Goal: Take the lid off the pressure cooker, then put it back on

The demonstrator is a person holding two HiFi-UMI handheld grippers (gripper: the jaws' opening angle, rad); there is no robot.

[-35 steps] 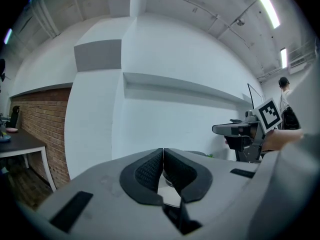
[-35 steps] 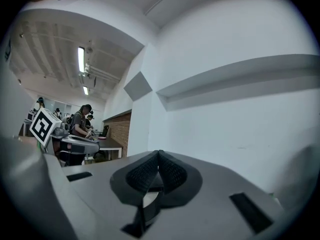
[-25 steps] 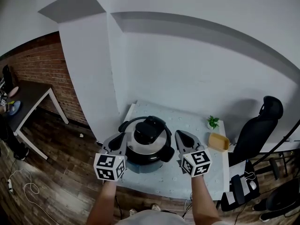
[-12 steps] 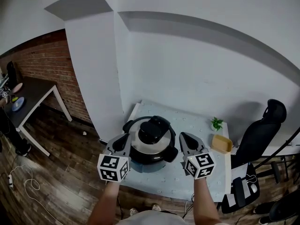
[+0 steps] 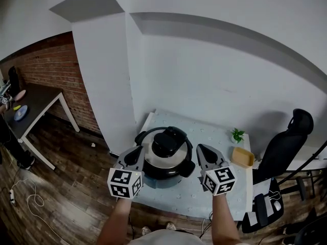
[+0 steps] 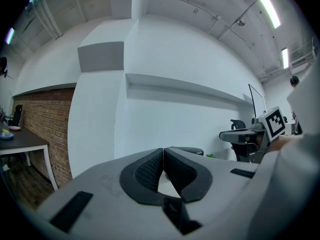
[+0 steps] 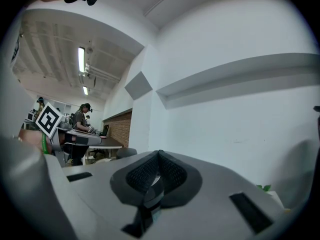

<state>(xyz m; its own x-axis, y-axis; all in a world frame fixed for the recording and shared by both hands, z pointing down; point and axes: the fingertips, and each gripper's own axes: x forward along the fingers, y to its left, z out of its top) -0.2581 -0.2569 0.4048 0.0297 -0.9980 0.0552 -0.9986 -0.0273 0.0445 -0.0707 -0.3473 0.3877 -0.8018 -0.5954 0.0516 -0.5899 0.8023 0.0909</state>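
Note:
The pressure cooker (image 5: 163, 163) stands on the pale table (image 5: 209, 134), its steel lid (image 5: 156, 160) on and topped by a black knob (image 5: 167, 142) and a curved black handle. My left gripper (image 5: 137, 151) hovers just left of the pot, and my right gripper (image 5: 201, 148) just right of it. Neither touches it. In the left gripper view the left gripper (image 6: 163, 150) has its ribbed pads pressed together with nothing between them. The right gripper view shows the right gripper (image 7: 159, 153) the same way.
A small potted plant (image 5: 236, 135) and a yellow box (image 5: 241, 157) sit at the table's right end. A black office chair (image 5: 286, 142) stands further right. A white pillar (image 5: 104, 80) rises at the table's left, with a dark desk (image 5: 33, 103) by the brick wall.
The head view has shifted slightly, so everything sits a little lower and further right. Both grippers stay shut on either side of the cooker.

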